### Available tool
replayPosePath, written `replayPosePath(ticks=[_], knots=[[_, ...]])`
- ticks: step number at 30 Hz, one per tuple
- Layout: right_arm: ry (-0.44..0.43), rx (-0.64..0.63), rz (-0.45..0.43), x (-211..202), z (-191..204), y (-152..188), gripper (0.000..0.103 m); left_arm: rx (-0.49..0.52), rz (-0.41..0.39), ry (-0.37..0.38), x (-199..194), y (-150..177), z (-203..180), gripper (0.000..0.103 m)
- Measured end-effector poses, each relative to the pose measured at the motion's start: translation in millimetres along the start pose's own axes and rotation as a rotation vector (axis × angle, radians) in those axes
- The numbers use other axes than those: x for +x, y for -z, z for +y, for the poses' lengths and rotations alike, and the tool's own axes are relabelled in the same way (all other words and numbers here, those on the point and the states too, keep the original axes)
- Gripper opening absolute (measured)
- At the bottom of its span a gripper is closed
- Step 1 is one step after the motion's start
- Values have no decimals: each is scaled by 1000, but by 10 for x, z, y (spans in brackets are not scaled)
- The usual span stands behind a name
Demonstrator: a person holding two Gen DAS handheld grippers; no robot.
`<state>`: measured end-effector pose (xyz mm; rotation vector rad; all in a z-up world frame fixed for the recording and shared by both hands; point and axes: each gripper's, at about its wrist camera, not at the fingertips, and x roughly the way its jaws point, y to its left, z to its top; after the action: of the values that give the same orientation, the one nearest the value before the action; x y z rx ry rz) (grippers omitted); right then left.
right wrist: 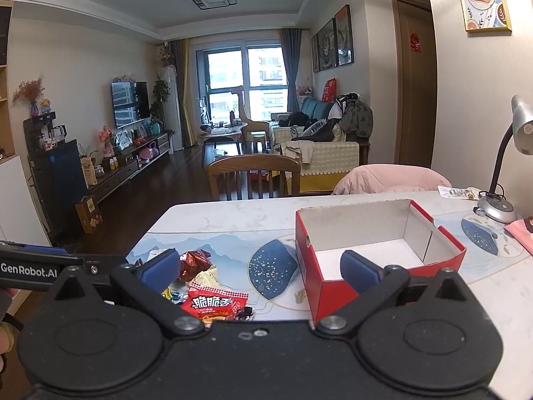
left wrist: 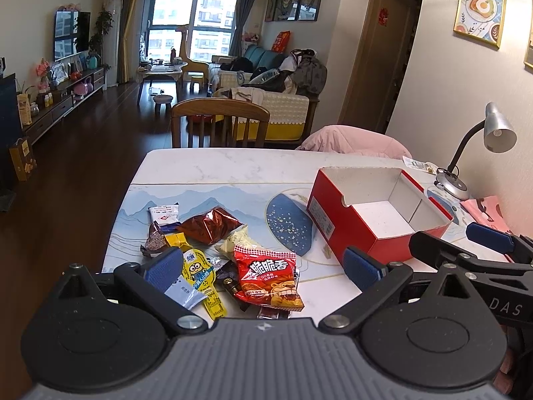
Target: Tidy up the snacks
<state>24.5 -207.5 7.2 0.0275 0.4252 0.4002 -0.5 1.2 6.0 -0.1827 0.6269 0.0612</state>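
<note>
Red snack packet [left wrist: 268,276] reads "脆脆香"; tongs "GenRobot.AI".

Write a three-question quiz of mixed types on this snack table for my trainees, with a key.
1. True or false: the red box already holds snacks.
2. Multiple choice: the snack pile lies on which side of the box in the left wrist view? A. left B. right C. behind
3. Fill in: both the left tool and the right tool have their jaws ____.

Key: 1. False, its white inside is bare. 2. A. 3. Open, holding nothing.
</note>
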Motion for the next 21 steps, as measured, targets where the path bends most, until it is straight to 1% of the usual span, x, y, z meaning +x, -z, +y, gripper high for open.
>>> replayPosePath(ticks=[21], knots=[[2,-1,-4,-8,12,17,103,0,-2,0,1,17,9,103]])
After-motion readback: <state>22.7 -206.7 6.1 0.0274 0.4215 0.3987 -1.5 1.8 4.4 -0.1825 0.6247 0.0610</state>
